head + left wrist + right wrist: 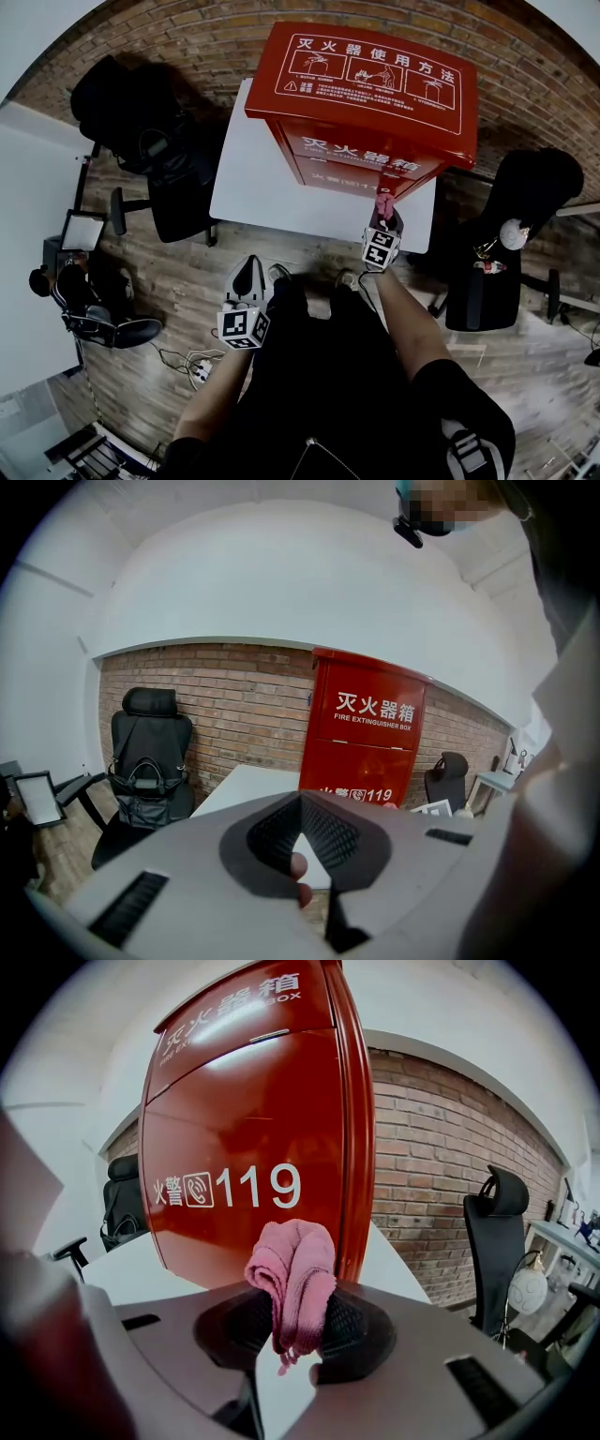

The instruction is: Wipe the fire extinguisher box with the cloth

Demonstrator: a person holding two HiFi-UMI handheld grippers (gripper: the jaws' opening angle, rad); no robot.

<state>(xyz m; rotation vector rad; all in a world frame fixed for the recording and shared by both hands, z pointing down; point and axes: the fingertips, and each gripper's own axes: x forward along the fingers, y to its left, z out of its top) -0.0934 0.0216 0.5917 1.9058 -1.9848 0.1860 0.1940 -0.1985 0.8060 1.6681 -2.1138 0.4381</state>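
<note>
Fire extinguisher box (375, 94): tall, glossy red, white lettering, "119" on its front. It stands on a white table (253, 187). Cloth (295, 1279): pink, bunched, just beside the box's lower front, clamped between the right gripper's (383, 216) jaws. Left gripper (248, 274): well short of the box, jaws closed together, nothing held.

- Red box (375, 103) stands close before my right claw (384, 212), blocking it.
- Bare surface (248, 178) left of it lies open (ample room).
- Left chair (159, 159) and right chair (511, 244) flank it.

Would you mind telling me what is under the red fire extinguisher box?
The fire extinguisher box stands upright on a white table. Its base covers the tabletop directly beneath it, so whatever lies under the box cannot be seen.
</note>
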